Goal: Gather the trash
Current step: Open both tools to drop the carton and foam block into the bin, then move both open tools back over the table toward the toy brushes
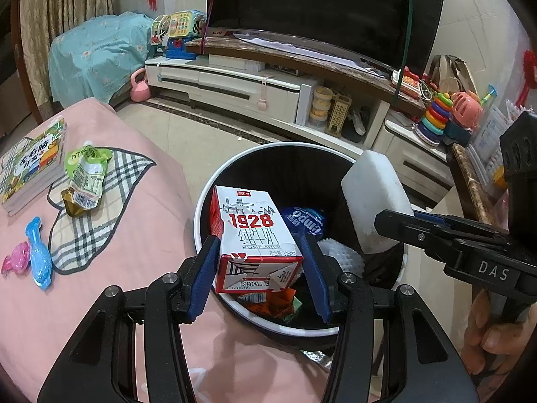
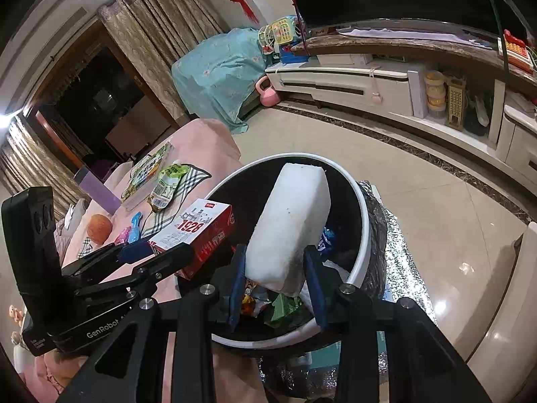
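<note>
Jaws of the left gripper (image 1: pixel 258 268) are clamped across a light, crushable red-and-white milk carton (image 1: pixel 253 238), those of the right gripper (image 2: pixel 277 285) across a soft white foam block (image 2: pixel 290 231), both held by the sides above the round black bin (image 1: pixel 214 194) at 12 o'clock.

The round white-rimmed black trash bin (image 1: pixel 214 201) has its near rim hidden behind gripper arms in both views. Inside it, a blue printed wrapper (image 1: pixel 303 218) is mostly covered by the red-and-white milk carton (image 1: pixel 250 235). The stacked children's books (image 1: pixel 32 164) run off the left edge. The small print on the green drink pouch (image 2: pixel 166 184) is too fine to read.
</note>
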The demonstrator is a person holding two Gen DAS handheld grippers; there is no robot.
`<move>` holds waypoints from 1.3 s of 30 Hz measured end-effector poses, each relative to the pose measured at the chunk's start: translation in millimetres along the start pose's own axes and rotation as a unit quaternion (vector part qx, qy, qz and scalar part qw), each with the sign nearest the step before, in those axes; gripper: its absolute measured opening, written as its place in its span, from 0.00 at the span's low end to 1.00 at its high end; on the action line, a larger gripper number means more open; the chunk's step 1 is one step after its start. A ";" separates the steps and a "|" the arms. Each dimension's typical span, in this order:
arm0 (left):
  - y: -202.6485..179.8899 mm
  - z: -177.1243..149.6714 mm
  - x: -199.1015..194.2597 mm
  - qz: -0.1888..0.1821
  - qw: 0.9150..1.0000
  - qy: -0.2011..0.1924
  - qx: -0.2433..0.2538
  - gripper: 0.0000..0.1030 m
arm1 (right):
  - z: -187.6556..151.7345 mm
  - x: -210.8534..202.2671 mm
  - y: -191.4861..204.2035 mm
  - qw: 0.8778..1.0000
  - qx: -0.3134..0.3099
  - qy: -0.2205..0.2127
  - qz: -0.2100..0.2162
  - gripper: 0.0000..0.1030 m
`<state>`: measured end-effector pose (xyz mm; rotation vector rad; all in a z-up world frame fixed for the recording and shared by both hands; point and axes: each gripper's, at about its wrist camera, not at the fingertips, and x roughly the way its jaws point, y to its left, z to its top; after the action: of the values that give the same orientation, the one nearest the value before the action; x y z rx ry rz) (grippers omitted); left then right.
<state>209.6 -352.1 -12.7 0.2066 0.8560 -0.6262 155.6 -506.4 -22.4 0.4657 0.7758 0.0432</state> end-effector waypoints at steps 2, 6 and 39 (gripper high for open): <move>1.0 -0.1 1.2 -0.001 1.000 0.002 -0.001 0.48 | 0.2 0.7 0.6 1.000 0.000 0.001 -0.002 0.35; 2.0 0.1 4.4 -0.007 1.000 0.004 -0.006 0.48 | 1.9 0.7 -4.6 1.000 0.012 0.000 0.000 0.37; 165.5 -131.1 -93.8 0.088 0.982 -0.029 -0.163 0.77 | -62.1 9.6 129.1 0.995 -0.034 -0.040 0.088 0.91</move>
<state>177.6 -124.8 -38.9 -0.0324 0.8595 -0.3185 136.9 -364.4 -12.9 0.4670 0.6511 0.2137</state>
